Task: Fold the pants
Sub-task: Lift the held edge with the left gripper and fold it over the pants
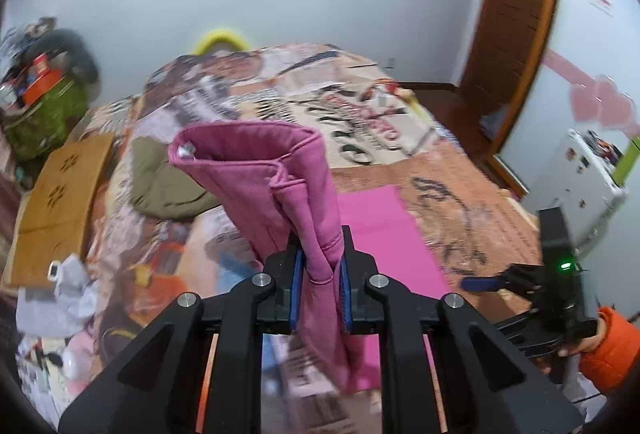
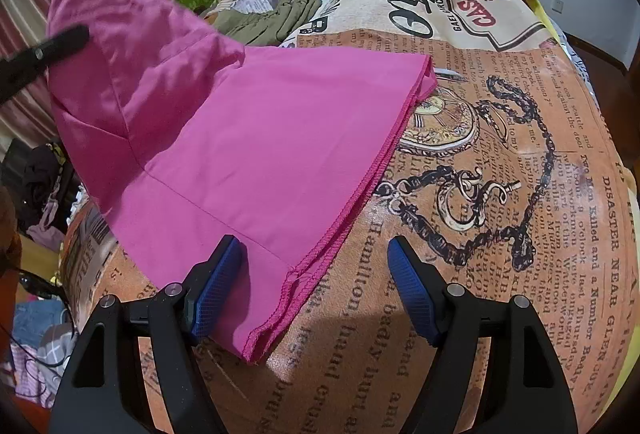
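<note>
My left gripper [image 1: 319, 288] has its fingers clamped on a bunched end of the pink pants [image 2: 224, 137], lifting it off the bed [image 2: 500, 234]; the rest drapes down onto the bedspread. My right gripper [image 2: 316, 290] is spread wide, holding nothing, at the hem. An olive garment [image 2: 276, 19] lies beyond. The bedspread print reads "DISASTER NEAR GLEN".
</note>
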